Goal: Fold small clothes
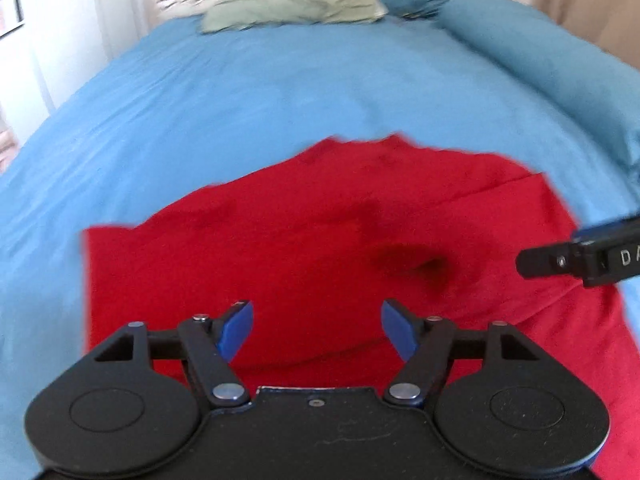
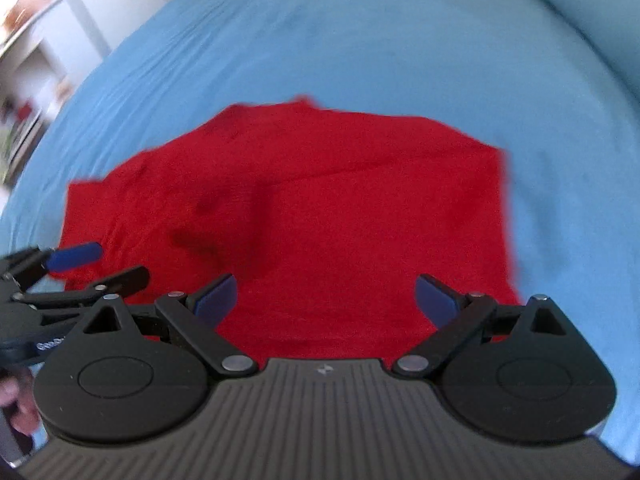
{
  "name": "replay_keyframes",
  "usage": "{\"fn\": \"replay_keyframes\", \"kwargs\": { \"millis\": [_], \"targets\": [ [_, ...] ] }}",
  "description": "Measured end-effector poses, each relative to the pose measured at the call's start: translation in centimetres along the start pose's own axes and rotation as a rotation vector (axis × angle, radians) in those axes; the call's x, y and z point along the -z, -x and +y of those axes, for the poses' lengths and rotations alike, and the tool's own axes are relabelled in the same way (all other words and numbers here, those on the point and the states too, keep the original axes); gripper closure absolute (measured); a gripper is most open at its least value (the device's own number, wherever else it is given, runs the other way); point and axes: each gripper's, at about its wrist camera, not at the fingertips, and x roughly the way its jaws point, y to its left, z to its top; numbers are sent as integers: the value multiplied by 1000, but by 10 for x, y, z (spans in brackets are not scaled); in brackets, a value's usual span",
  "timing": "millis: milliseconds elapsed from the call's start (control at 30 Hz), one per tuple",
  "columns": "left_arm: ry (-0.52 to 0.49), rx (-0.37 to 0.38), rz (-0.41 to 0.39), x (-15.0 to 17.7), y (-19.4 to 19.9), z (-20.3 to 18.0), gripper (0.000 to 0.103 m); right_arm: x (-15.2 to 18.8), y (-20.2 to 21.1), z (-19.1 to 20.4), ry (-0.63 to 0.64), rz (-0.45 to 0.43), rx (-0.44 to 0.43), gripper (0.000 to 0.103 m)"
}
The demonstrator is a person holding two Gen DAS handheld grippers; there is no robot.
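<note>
The red garment (image 1: 320, 248) lies spread across the middle of the left wrist frame, on a blue sheet (image 1: 240, 92). It looks like soft matte knit, roughly rectangular, with a crease running diagonally at right and a dark dimple right of center. Its far edge is ragged and blurred, so collar or sleeves cannot be made out.

The left gripper (image 1: 316, 330) sits at the bottom center of its frame over the near edge of the cloth, jaws wide apart and holding nothing. The right gripper (image 2: 325, 300) likewise stands spread and empty at the bottom of its frame, above the cloth's near edge.

Judging from this, a pinch could catch the sheet along with the thin fabric, since both are limp and lie flat together. Gripping only one layer could leave the fold skewed, and the existing crease may set an uneven line.

Pillows (image 1: 280, 4) lie at the top of the left wrist frame, and a rolled blue duvet (image 1: 540, 52) runs down the upper right.
</note>
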Motion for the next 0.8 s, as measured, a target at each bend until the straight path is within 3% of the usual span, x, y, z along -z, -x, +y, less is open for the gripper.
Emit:
{"fn": "replay_keyframes", "kwargs": {
  "millis": [100, 167, 233, 267, 333, 533, 700, 767, 800],
  "targets": [
    [11, -40, 12, 12, -1, 30, 27, -5, -27, 40, 129, -16, 28, 0],
    [25, -54, 14, 19, 0, 46, 27, -6, -45, 58, 179, -8, 34, 10],
    [39, -62, 15, 25, 1, 60, 27, -7, -62, 70, 195, -3, 54, 40],
    [48, -66, 16, 29, 4, 62, 27, -8, -67, 72, 187, 1, 63, 46],
    [67, -66, 17, 31, 9, 68, 27, -11, -67, 65, 132, -17, 83, 79],
    [105, -57, 5, 38, 22, 79, 27, -12, -16, 18, -72, -143, 151, 81],
    [88, -50, 23, 39, 14, 77, 27, 17, -9, -37, -200, -135, 196, 78],
    [70, -50, 29, 41, 7, 74, 27, 27, -14, -44, -222, -129, 196, 59],
    [60, -51, 34, 41, 4, 73, 27, 32, -15, -47, -235, -121, 199, 36]
  ]
}}
